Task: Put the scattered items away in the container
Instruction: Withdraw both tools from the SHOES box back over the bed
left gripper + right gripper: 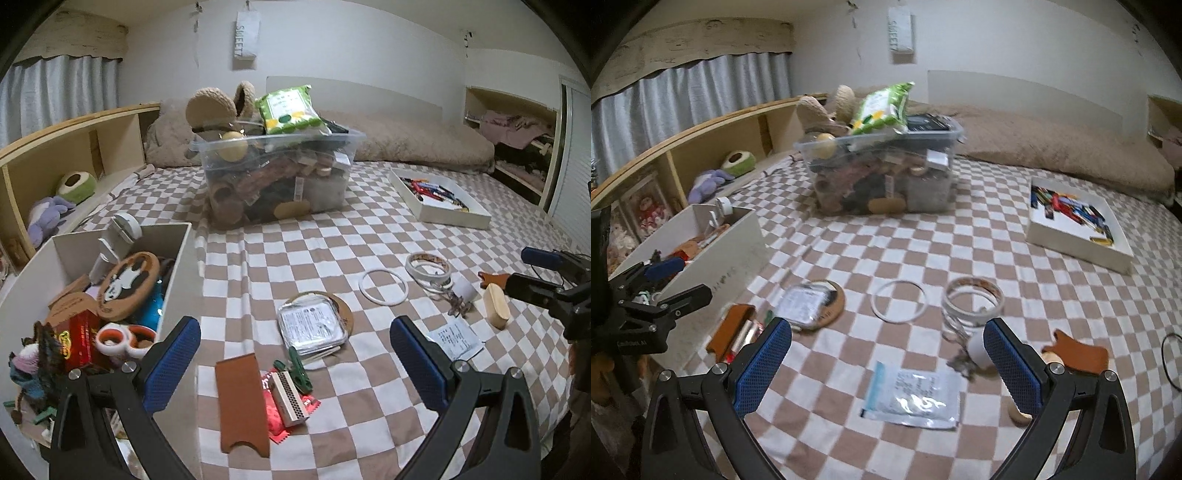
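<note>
White container (177,258) (near end cut off), right hand-held gripper (886,363) wide over blurred packet (912,400), left hand-held gripper (295,363) wide, empty.

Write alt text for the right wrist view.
The right tool hangs open over a checkered bed, with a clear packet lying just ahead between its fingers. Beyond lie a white ring and a tape roll; a white box stands left.

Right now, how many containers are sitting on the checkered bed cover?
3: a white box at the left edge, a clear plastic bin in the middle toward the pillows, and a shallow white tray on the right. None looks hidden.
</note>
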Demonstrator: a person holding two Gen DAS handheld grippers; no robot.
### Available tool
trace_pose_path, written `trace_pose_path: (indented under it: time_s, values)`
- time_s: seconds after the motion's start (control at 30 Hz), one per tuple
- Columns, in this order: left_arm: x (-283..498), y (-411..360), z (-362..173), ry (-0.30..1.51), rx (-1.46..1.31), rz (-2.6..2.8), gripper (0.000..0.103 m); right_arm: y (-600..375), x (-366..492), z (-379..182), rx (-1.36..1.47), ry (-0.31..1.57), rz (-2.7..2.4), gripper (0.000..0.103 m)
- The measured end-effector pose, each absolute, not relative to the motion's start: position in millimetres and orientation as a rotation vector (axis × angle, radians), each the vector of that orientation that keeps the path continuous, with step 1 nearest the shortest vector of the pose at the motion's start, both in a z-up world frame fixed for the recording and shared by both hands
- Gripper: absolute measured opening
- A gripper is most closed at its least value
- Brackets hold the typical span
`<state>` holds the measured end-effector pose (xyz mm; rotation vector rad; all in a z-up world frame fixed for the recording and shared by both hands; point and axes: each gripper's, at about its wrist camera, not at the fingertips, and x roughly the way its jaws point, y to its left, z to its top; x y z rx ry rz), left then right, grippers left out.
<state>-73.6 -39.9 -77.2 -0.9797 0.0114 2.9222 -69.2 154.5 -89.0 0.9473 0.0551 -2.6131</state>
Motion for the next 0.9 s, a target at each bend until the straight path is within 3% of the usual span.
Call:
trace_pose_path:
  time_s: [0.9]
  values:
    - [-89.6,-14.1,-135.6,0.07,-1.202,2.792,0.103,168.5,-69.5,-168.2,1.154,0.022,-2.549,0.103]
